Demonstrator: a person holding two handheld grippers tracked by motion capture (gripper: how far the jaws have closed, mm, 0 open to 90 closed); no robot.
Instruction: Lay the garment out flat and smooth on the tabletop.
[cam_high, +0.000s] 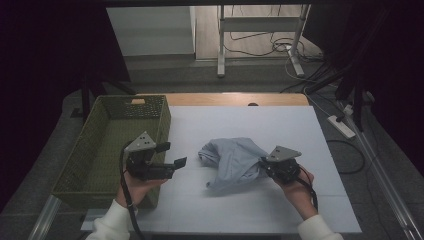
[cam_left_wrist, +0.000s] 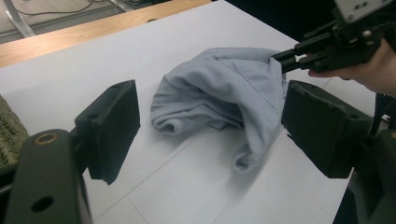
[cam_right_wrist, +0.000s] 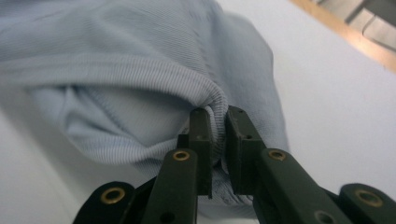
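The right claw (cam_right_wrist: 217, 112) pinched the soft, light cloth (cam_high: 232, 160) by its ribbed hem; the left claw (cam_high: 170, 155) gaped beside it.

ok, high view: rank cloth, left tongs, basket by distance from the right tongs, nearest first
1. Light blue cloth: pinched in the right tongs, mid-table.
2. Left tongs: open, across the cloth to the left.
3. Green basket: table's left edge, beyond the left tongs.
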